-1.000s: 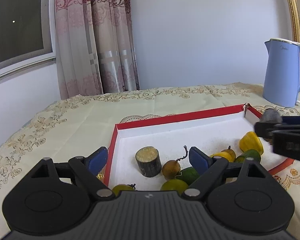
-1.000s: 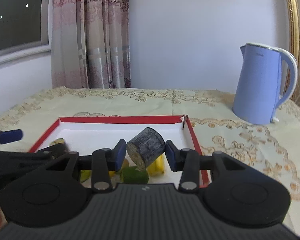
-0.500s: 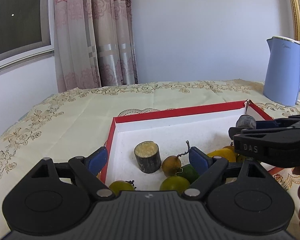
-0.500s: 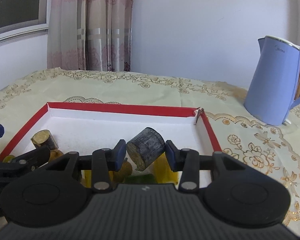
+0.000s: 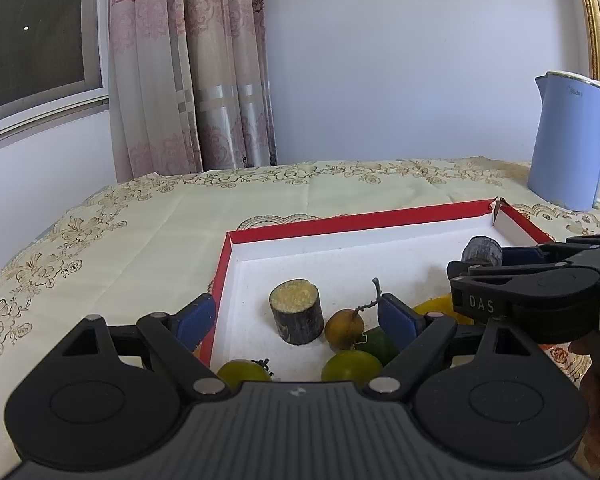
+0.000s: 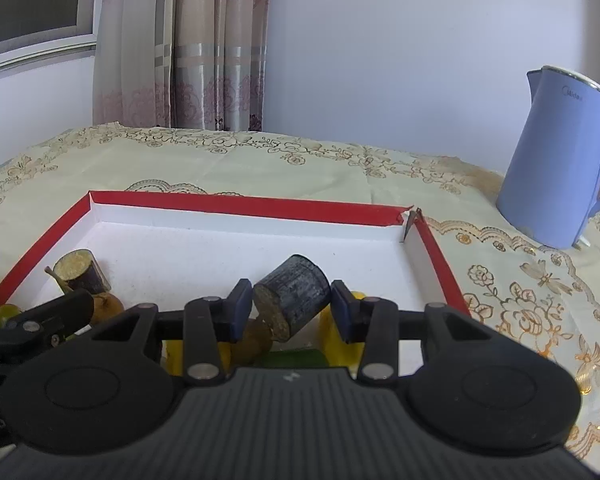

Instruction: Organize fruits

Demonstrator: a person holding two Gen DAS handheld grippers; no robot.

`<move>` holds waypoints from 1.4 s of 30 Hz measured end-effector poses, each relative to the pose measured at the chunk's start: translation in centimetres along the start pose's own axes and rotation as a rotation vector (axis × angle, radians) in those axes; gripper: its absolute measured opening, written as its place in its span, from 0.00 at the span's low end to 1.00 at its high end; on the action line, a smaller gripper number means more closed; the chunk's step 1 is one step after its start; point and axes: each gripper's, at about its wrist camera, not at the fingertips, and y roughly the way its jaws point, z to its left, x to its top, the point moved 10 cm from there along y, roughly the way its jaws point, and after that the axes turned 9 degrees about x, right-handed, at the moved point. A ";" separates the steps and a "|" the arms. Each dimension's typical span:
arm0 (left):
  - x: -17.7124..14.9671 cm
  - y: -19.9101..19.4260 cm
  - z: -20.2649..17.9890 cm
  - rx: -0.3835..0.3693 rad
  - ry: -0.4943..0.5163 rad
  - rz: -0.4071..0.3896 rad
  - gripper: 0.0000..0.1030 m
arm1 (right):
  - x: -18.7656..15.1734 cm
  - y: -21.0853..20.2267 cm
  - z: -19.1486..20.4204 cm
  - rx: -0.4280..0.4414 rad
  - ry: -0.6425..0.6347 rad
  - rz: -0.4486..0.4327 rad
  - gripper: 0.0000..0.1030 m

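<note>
Gripping a dark sugarcane piece (image 6: 290, 298) between its blue pads, the right gripper (image 6: 292, 308) is hanging over the white floor of the red-rimmed tray (image 6: 240, 202), its jaws partly closed and pressing on the bark at both sides. The piece is sitting tilted, cut end facing down toward six o'clock in the right wrist view, and is not touching the tray floor. Directly under it, yellow and green fruits (image 6: 296, 358) are crowding the near edge.

The left gripper (image 5: 296, 318) is waiting at the tray's near left corner with its jaws spread wide and nothing between the pads. Just beyond its fingertips, at about twelve o'clock in the left wrist view, a second sugarcane piece (image 5: 297, 311) is standing upright on the tray floor, with a brown stemmed fruit (image 5: 344, 328) touching or nearly touching it at three o'clock and green fruits (image 5: 350, 364) nearer the camera.

Farther off, the tray's far half is lying bare, and a blue kettle (image 6: 560, 164) is standing on the embroidered tablecloth (image 6: 260, 168) at two o'clock.

The step in hand looks like placing the carried cane into the tray. The next move probably calls for shifting clear of the fruit pile, perhaps toward the standing cane at ten o'clock, lowering until it rests, then releasing.
</note>
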 end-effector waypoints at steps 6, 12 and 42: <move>0.0 0.0 -0.2 -0.002 0.006 0.004 0.86 | 0.2 -0.5 -0.2 0.007 0.032 -0.013 0.44; 0.3 -0.6 -0.3 0.000 0.009 -0.008 0.86 | 0.8 -3.0 -0.3 0.011 0.069 -0.056 0.55; 1.5 -6.6 0.0 0.051 0.023 -0.030 0.90 | -2.5 -13.3 -2.9 0.012 0.207 -0.142 0.79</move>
